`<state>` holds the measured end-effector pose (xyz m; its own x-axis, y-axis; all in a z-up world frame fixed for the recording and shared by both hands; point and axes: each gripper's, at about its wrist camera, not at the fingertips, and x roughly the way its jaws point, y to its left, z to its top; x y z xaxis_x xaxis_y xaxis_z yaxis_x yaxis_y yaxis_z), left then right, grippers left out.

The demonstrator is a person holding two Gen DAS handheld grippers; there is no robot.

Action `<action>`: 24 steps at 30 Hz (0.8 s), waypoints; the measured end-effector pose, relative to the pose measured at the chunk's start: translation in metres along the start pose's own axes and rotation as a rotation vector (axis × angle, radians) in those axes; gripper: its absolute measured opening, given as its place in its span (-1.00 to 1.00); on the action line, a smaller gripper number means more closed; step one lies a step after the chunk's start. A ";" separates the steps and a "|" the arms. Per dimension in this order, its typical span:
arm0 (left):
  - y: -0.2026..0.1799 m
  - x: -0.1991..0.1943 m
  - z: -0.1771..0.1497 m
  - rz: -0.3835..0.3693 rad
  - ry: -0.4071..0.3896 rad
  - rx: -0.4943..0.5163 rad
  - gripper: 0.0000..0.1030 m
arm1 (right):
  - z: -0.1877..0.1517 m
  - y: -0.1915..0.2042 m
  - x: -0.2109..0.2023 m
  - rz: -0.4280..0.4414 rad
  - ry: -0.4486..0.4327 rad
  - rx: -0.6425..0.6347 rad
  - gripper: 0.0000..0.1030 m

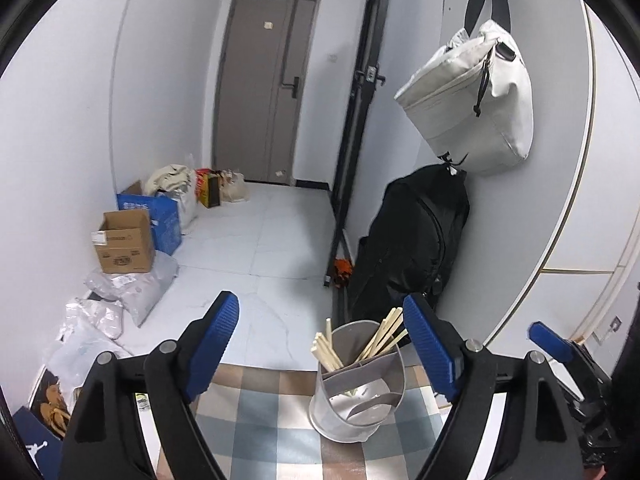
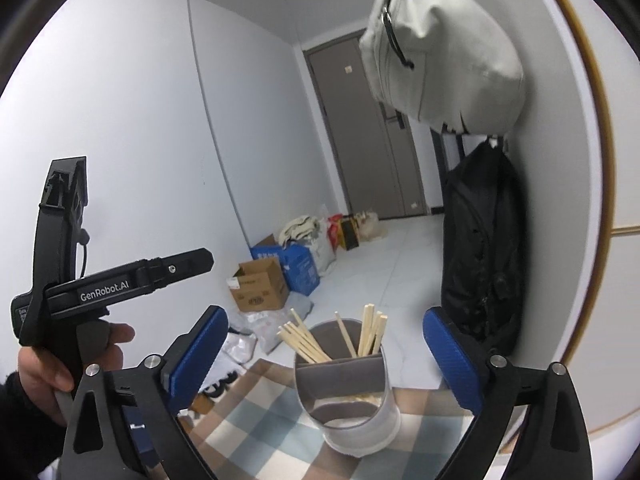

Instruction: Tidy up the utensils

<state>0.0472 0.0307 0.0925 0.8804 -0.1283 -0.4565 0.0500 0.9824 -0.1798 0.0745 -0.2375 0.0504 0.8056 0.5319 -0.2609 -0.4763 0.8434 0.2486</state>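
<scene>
On the left, the left gripper (image 1: 320, 344) hovered with its blue-padded jaws spread wide and nothing between them; in the right wrist view its black body showed at the far left, gripped by the person's left hand (image 2: 48, 364). It seemed to be held back as a waiting tool rather than a working one.

Moving toward the centre, the grey cylindrical utensil holder with inner dividers (image 1: 360, 384) stood upright on the blue, grey and tan checked tablecloth (image 1: 256, 408), close to the cloth's far edge. The pale wooden chopsticks (image 1: 380, 338) leaned in two loose bunches in its rear compartments, fanning outward, probably because they simply rested against the wall and dividers. The front compartment looked nearly bare, apart from something pale low inside that I could not make out.

Seen from the left wrist, the holder lay ahead of the jaws and toward the right finger, not between the pads. From the right wrist, it stood roughly midway in the gap, a little beyond the tips.

On the right, the right gripper (image 2: 326, 350) likewise gaped empty, lined up on the holder, perhaps ready to sort the sticks.
</scene>
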 end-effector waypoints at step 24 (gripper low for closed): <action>-0.016 -0.058 -0.045 0.080 -0.048 0.040 0.96 | -0.023 0.041 -0.064 -0.054 -0.040 -0.054 1.00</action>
<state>-0.0254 0.0160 0.0826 0.9040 -0.0432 -0.4253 -0.0039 0.9940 -0.1093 -0.0047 -0.2351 0.0557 0.8434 0.4833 -0.2348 -0.4495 0.8740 0.1847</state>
